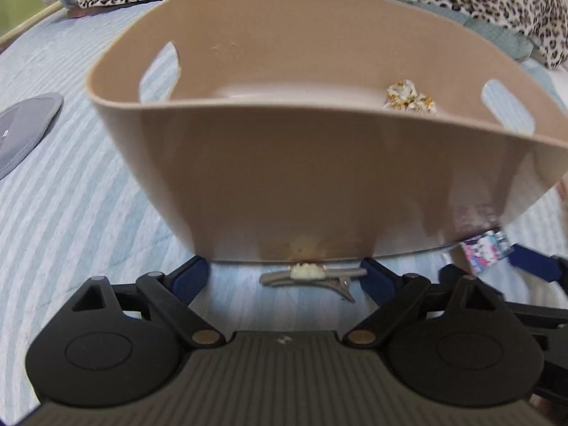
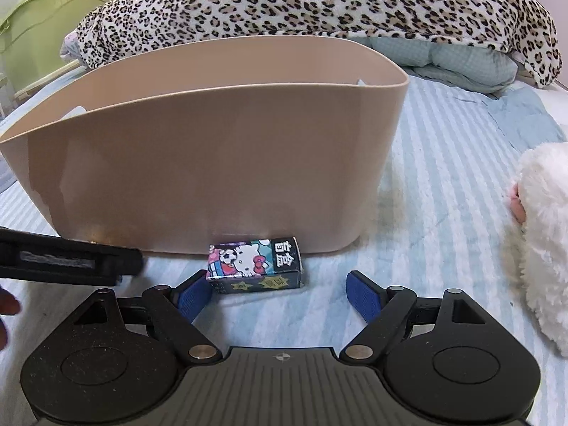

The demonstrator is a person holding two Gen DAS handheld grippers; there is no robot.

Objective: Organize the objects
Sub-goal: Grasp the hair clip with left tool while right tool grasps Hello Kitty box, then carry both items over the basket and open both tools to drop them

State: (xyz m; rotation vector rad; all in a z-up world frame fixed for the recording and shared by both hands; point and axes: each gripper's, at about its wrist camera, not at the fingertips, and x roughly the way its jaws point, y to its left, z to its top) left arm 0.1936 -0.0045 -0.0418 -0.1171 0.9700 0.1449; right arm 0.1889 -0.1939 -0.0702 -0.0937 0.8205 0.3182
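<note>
the left gripper (image 1: 289, 277) is sitting with its blue ribbed pads spread wide, gripping nothing; a thin metal hair clip (image 1: 309, 278) with a cream lump on top is lying flat on the bedspread between the pads, just in front of the tan basket (image 1: 284, 184). whether the right-hand pad is touching the clip's tip cannot be told. the basket is filling the view from 9 to 3 o'clock: smooth matte plastic, oval, with rounded slot handles cut in its end walls. a crumpled floral scrunchie (image 1: 410, 97) is resting inside it toward 2 o'clock. a grey padded mat (image 1: 25, 131) is lying at 9 o'clock on the striped quilted bedspread (image 1: 88, 213).

the right gripper (image 2: 280, 293) is also standing wide apart and empty. a small glossy cartoon box (image 2: 255, 264) is lying on its side against the basket's base, between the pads and closer to the left one, near it. a fluffy white plush toy (image 2: 543, 234) is sitting at 3 o'clock, and a leopard-print blanket (image 2: 319, 3) is heaped at 12 o'clock.
</note>
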